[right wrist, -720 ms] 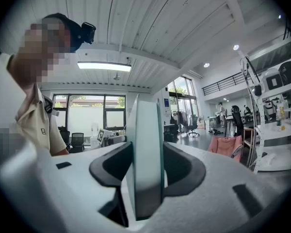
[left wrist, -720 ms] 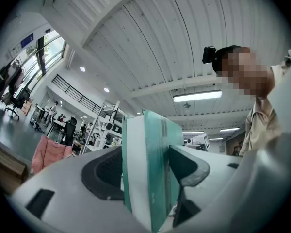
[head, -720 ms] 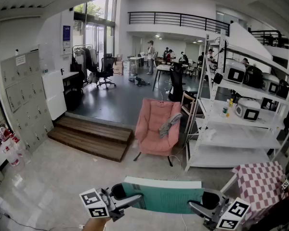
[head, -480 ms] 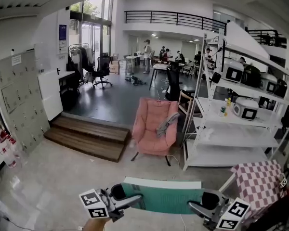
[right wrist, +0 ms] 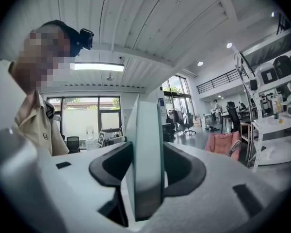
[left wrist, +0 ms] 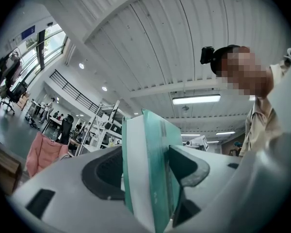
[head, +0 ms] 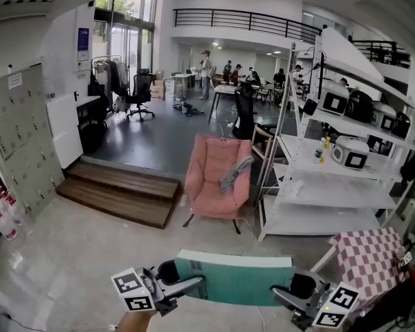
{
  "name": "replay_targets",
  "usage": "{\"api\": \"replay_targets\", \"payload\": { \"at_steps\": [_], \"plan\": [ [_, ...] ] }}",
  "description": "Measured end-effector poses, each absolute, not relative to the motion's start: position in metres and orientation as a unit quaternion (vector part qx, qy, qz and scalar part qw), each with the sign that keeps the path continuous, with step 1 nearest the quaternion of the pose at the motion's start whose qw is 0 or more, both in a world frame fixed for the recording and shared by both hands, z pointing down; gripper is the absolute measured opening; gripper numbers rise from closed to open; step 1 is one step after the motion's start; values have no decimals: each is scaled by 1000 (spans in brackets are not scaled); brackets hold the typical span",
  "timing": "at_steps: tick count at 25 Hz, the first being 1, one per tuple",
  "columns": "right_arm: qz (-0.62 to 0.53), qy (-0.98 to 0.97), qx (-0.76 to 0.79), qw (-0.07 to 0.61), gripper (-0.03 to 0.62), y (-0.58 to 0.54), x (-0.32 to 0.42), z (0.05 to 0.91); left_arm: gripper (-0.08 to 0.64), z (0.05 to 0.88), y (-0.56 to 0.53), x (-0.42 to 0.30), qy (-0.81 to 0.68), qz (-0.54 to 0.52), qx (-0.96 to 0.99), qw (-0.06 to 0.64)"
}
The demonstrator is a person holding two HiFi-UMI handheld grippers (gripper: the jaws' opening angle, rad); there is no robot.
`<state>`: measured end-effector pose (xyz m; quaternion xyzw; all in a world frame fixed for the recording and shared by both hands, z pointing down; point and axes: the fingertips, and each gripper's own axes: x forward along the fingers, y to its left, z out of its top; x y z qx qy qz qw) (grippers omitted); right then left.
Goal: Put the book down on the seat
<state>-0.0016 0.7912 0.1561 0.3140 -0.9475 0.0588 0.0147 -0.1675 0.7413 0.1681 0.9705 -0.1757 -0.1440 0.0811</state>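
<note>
Book [head: 236, 282] held at both ends
Left claw [head: 183, 281] and right claw [head: 294, 290] each clench 1 end (teal cover, lying flat); pink armchair [head: 209, 180] stands well apart.

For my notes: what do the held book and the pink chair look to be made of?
The book: paper pages, white at the edge, in a smooth teal cover, probably card. The pink chair: soft padded fabric, matte, judging by its puffy stitched cushions; thin dark legs, likely metal.
</note>
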Motion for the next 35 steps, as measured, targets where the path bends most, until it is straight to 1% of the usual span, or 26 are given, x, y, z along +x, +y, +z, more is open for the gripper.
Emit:
{"api": "replay_targets", "payload": {
  "at_steps": [6, 13, 21, 35],
  "plan": [
    [71, -952, 299, 8, 189, 754, 9, 161, 275, 171, 710, -159, -191, -139, 968, 88],
    [84, -964, 251, -9, 190, 699, 37, 172, 275, 179, 670, -135, -245, -122, 958, 86],
    [104, -976, 191, -8, 190, 600, 64, 186, 275, 189, 593, -109, -309, -112, 940, 91],
    [106, -985, 137, -13, 192, 532, 103, 184, 275, 185, 544, -69, -361, -106, 922, 85]
  ]
}}
